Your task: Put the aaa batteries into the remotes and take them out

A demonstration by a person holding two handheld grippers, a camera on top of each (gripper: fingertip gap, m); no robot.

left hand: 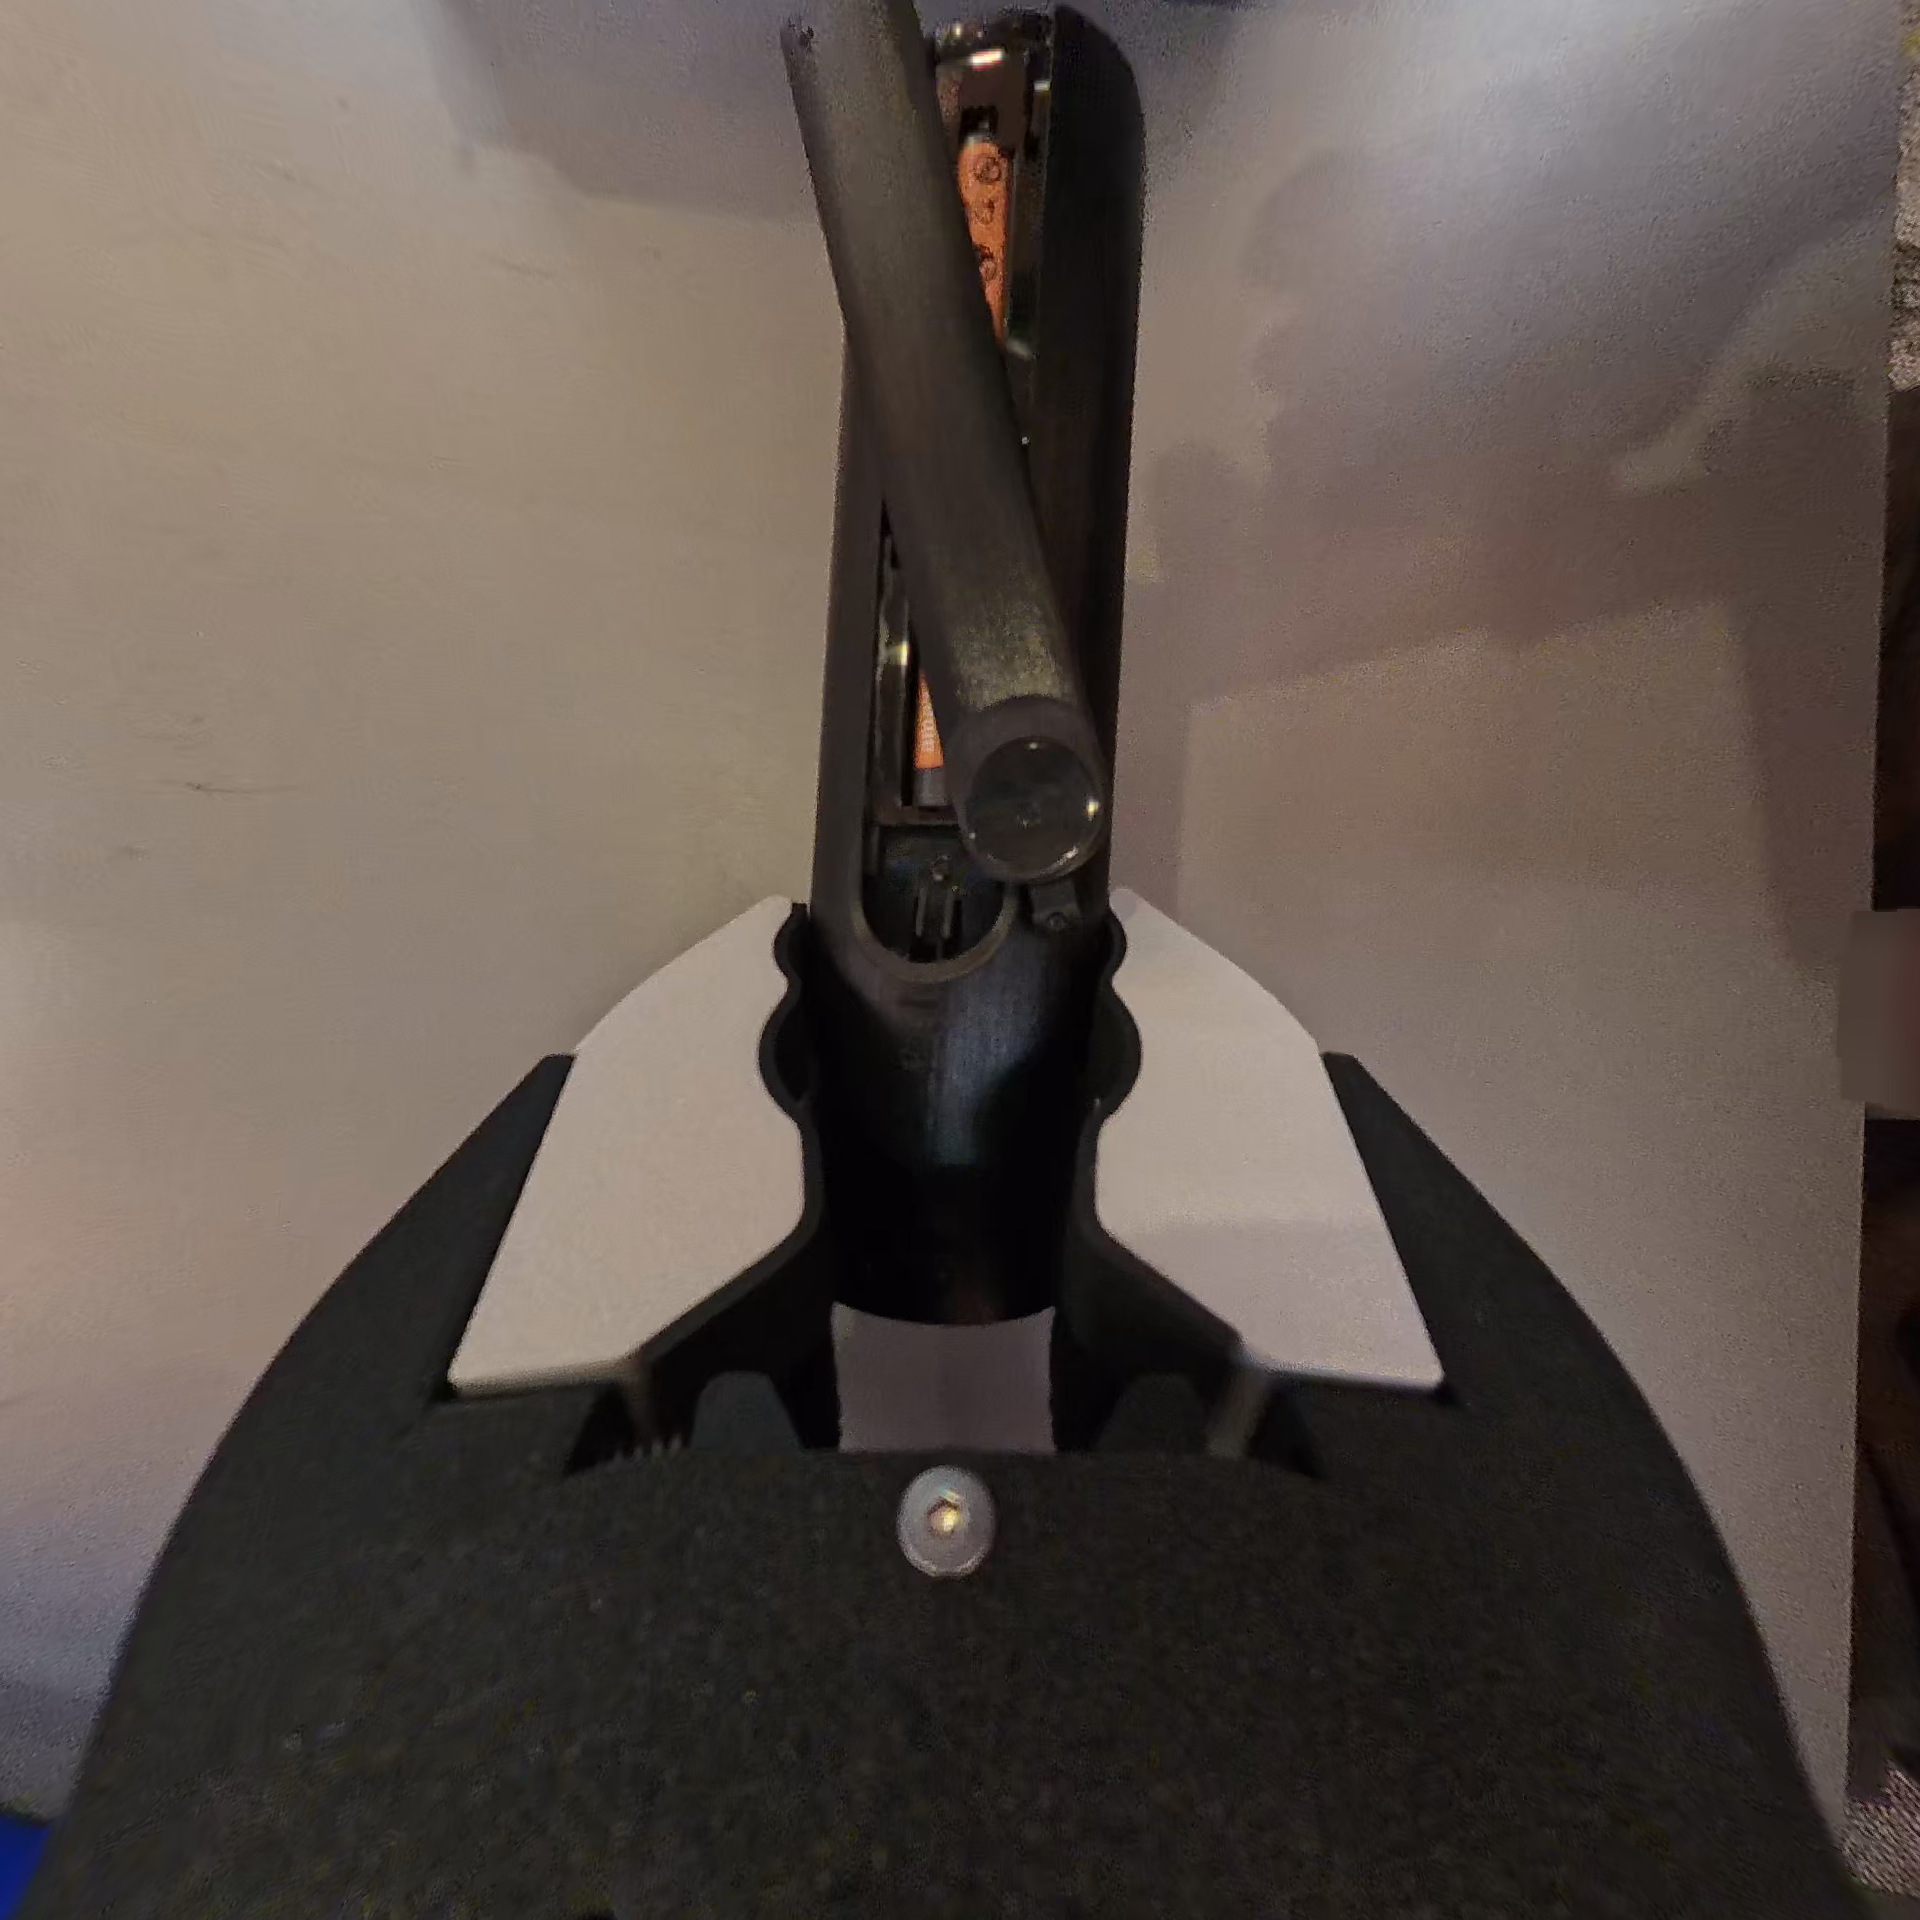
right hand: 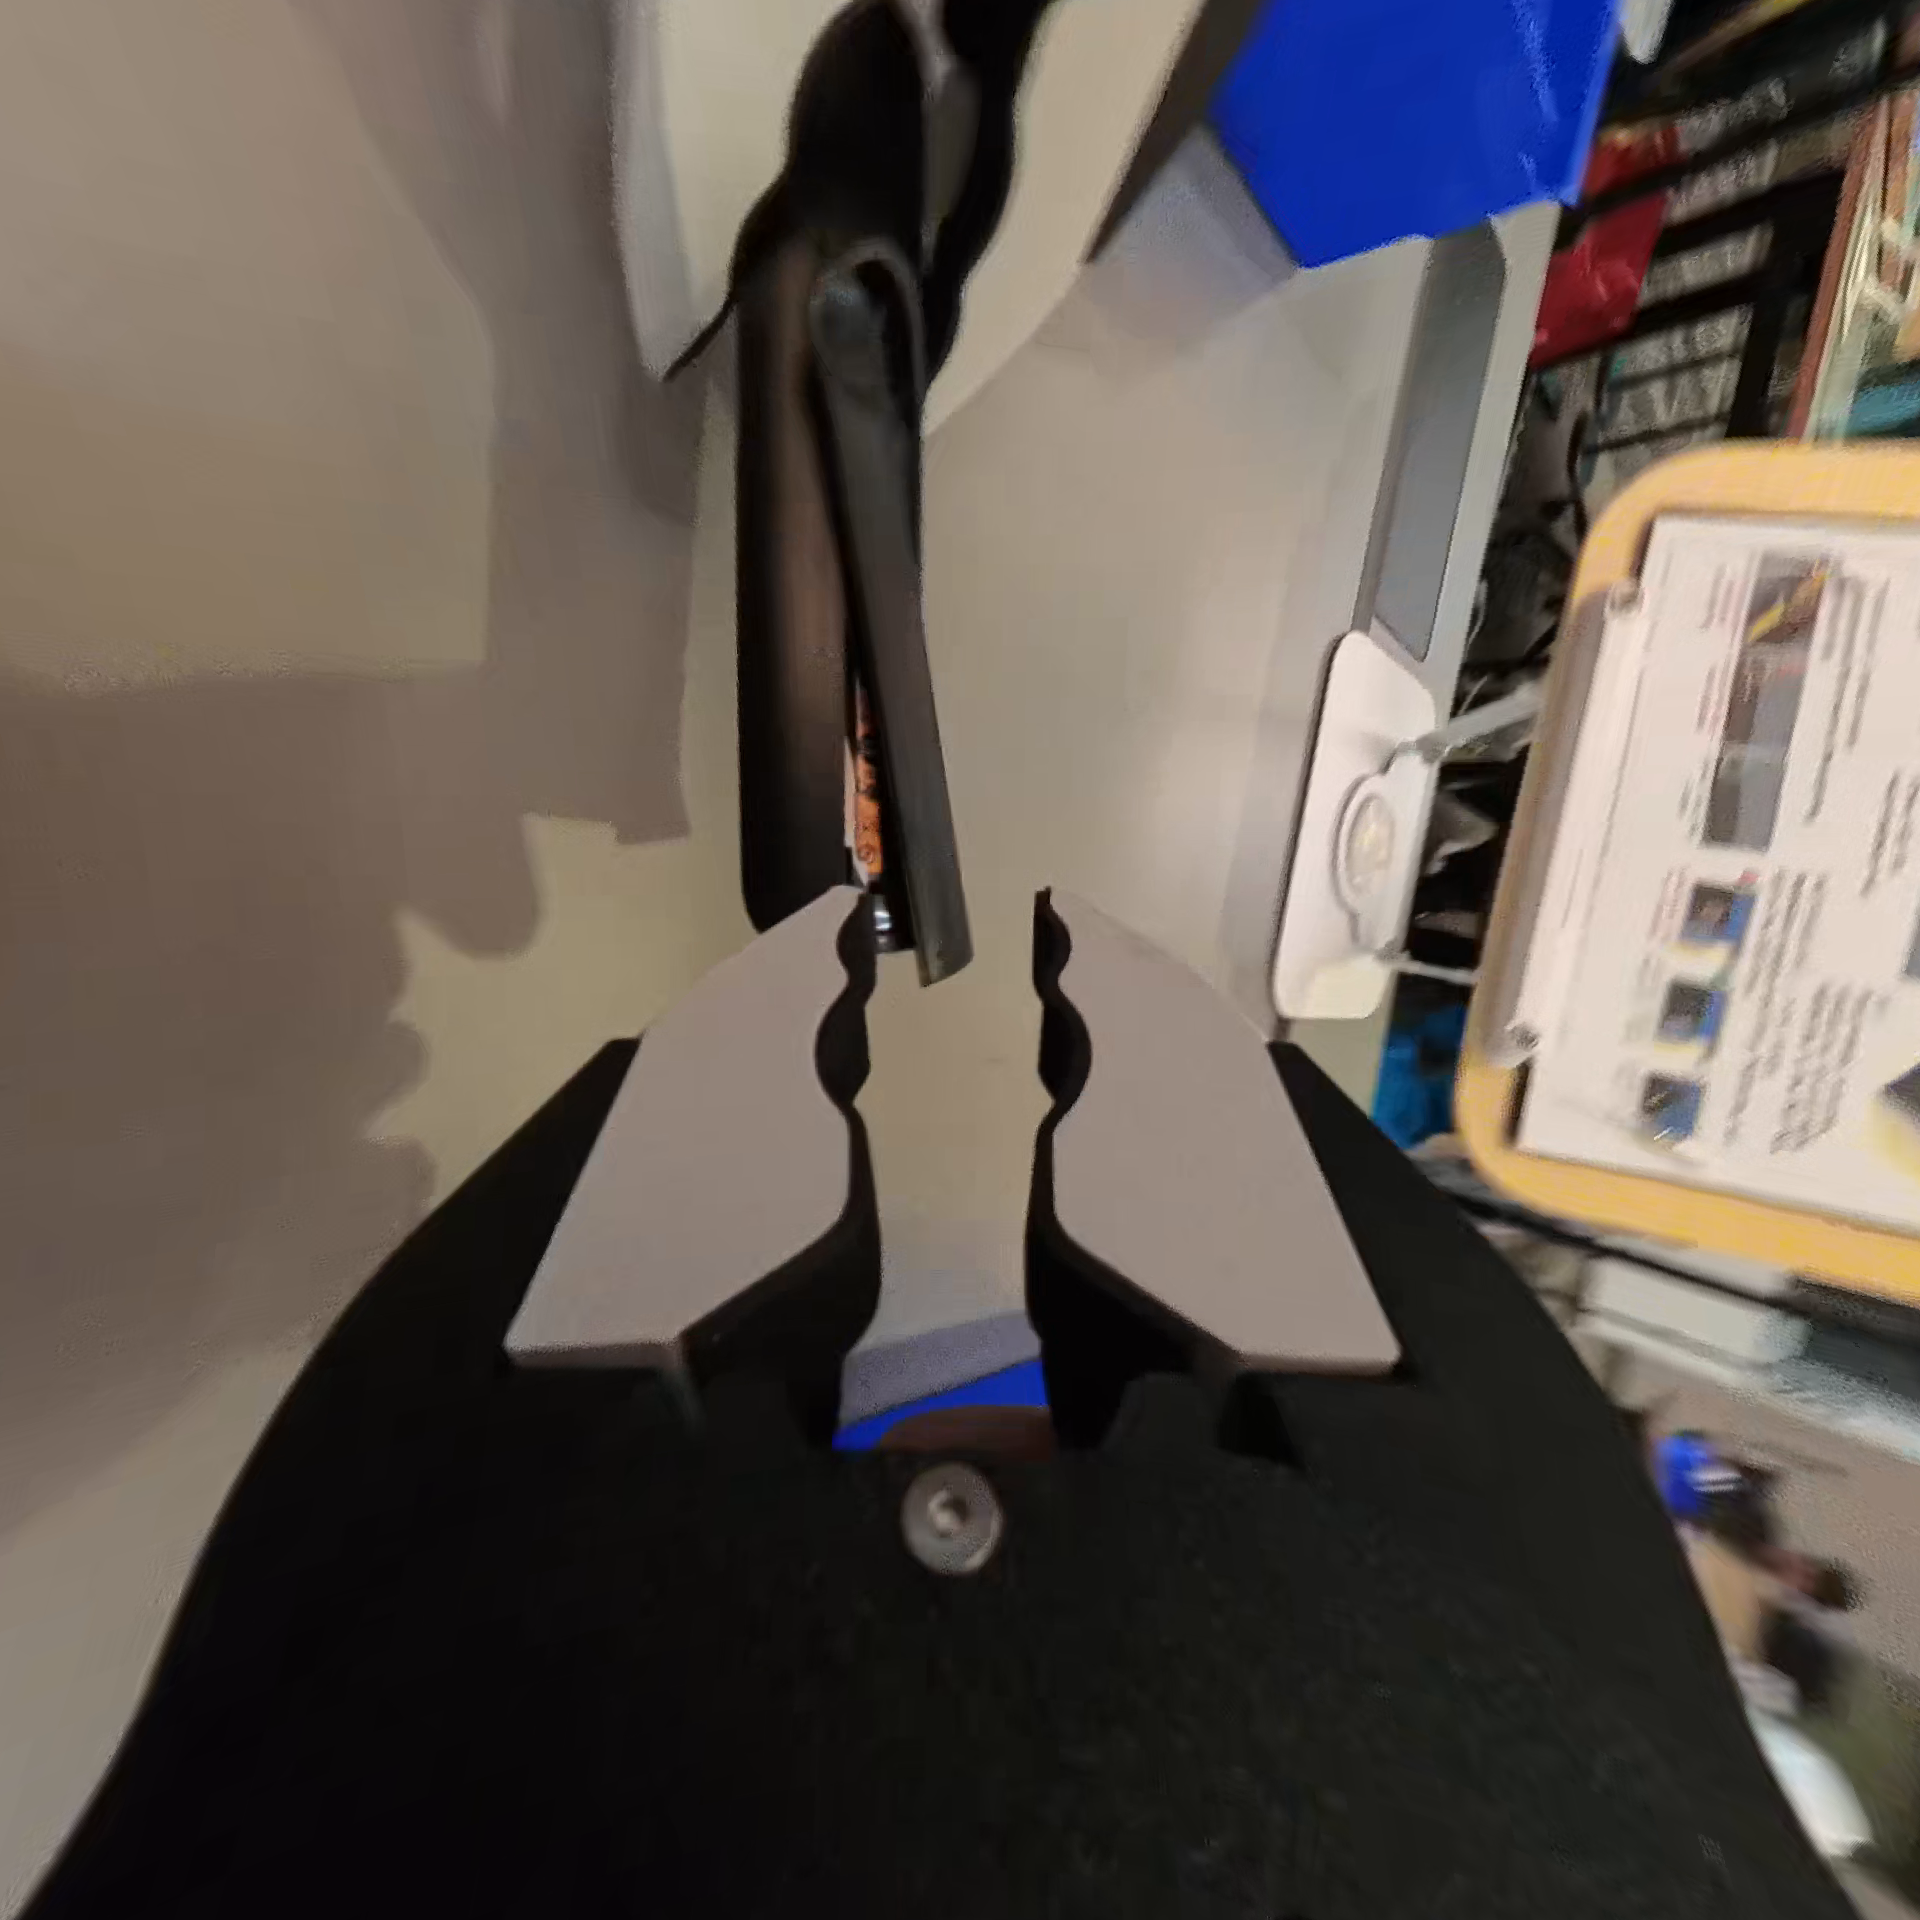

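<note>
My left gripper (left hand: 951,935) is shut on the near end of a black remote (left hand: 1086,416) that points away from it. The remote's battery bay is open, and an orange battery (left hand: 982,218) lies inside. A long black rounded piece (left hand: 935,468) lies askew over the bay, its round end (left hand: 1029,810) towards the left gripper. In the right wrist view the remote (right hand: 779,623) faces my right gripper (right hand: 948,914), which is open. The black piece's (right hand: 883,623) near end sits between the right fingertips, close to the left one. The orange battery (right hand: 864,790) shows beside it.
A plain cream surface (left hand: 364,520) lies behind the remote. In the right wrist view the left gripper's blue body (right hand: 1403,114) is at the top. A yellow-framed board with a printed sheet (right hand: 1714,831), a white device (right hand: 1361,831) and crowded shelves (right hand: 1714,208) stand at the right. The tips of one gripper are about 12 cm away from the tips of the other.
</note>
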